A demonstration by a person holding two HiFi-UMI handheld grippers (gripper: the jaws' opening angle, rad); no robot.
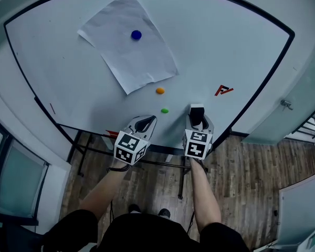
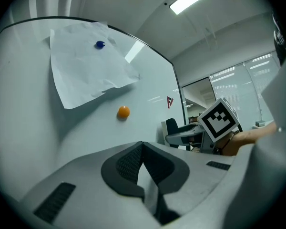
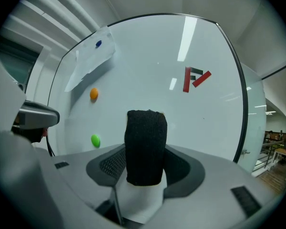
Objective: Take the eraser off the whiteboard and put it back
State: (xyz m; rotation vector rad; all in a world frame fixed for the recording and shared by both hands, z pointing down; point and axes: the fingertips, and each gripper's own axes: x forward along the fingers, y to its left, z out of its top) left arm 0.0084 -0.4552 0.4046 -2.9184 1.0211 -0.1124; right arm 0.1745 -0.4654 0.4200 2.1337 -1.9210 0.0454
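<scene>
Left gripper (image 2: 142, 148): jaws pressed together, empty | right gripper (image 1: 198, 114): pinching black eraser (image 3: 146, 147), upright, before whiteboard (image 1: 226, 41) lower edge | green magnet (image 1: 165, 110) to eraser's left | orange magnet (image 1: 160, 91) beyond | paper sheet (image 1: 128, 54) under blue magnet (image 1: 136, 34), farthest.

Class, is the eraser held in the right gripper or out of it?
Held: the eraser stands between the right gripper's fingers, both pressing its sides. Contact with the whiteboard: cannot tell.

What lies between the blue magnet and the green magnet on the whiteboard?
An orange magnet sits between the blue magnet and green magnet, clearest in the right gripper view.
</scene>
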